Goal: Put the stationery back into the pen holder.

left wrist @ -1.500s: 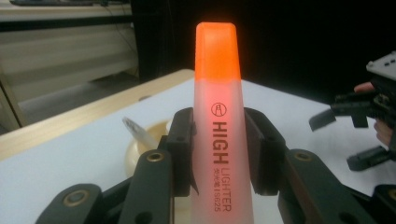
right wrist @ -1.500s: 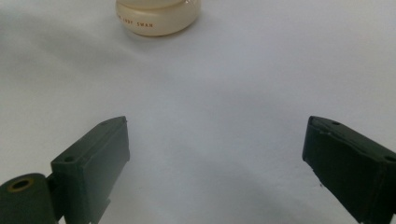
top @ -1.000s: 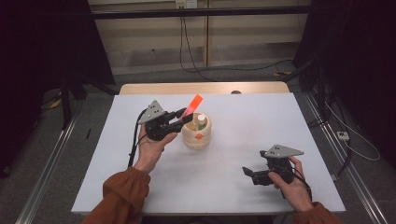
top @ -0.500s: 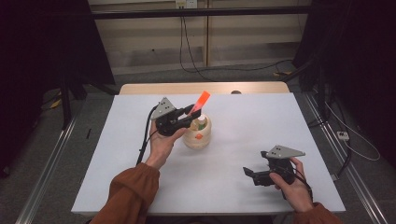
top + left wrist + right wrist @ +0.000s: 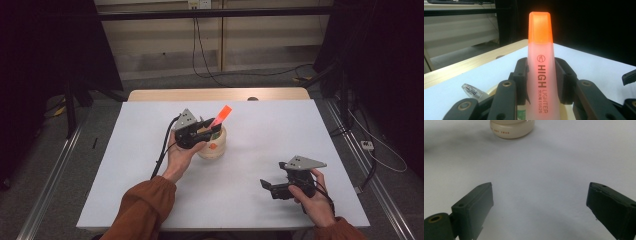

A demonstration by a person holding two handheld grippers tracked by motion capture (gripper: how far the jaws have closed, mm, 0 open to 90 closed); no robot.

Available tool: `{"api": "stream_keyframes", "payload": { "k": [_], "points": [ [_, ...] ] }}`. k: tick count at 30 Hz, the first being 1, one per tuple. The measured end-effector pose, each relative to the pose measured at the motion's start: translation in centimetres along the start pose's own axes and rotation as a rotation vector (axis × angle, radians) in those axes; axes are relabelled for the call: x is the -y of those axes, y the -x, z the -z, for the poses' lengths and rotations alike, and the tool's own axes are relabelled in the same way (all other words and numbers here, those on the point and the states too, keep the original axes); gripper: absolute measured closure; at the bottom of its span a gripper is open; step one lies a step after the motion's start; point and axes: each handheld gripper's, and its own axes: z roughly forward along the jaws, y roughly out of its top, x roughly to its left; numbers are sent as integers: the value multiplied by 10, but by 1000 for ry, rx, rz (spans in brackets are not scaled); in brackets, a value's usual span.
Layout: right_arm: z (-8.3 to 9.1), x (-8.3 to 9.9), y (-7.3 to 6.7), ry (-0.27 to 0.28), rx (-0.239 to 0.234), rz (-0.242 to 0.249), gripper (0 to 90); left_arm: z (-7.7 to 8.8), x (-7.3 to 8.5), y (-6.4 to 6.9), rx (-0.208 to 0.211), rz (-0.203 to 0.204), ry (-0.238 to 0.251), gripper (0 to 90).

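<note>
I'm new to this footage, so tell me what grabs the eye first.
The orange highlighter stands out, clamped in the left gripper over the cream pen pot at mid-table. A clear pen pokes from the pot. The right gripper rests open on the white table, near the front right.

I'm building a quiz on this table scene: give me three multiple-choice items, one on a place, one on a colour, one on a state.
1. Where is the cream jar?
A. near the middle of the white table
B. on the floor
C. in the right gripper

2. What colour is the highlighter?
A. blue
B. orange
C. green

3. How are the grippers?
A. both open
B. left gripper shut on the highlighter, right gripper open
C. both shut on the jar

Answers: 1 A, the high view shows the jar standing mid-table. 2 B, its cap and body are orange. 3 B, the left jaws press its sides; the right jaws stand wide apart with nothing between them.
</note>
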Motion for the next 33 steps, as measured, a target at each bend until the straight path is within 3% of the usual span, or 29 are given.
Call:
{"api": "stream_keyframes", "payload": {
  "k": [10, 18, 23, 27, 33],
  "points": [
    [-2, 0, -1, -8, -8, 8, 69, -3, 4, -3, -18, -13, -25, 664],
    [-2, 0, -1, -12, -15, 11, 69, -1, 4, -6, -31, -37, -86, 662],
    [-3, 0, -1, -14, -15, 9, 69, 2, 1, -6, -27, -83, -121, 660],
    [-4, 0, -1, -15, -15, 12, 70, 2, -3, -8, -1, -72, -148, 660],
    [-4, 0, -1, -16, -14, 11, 70, 5, -3, -7, -3, -86, -161, 662]
  ]
}}
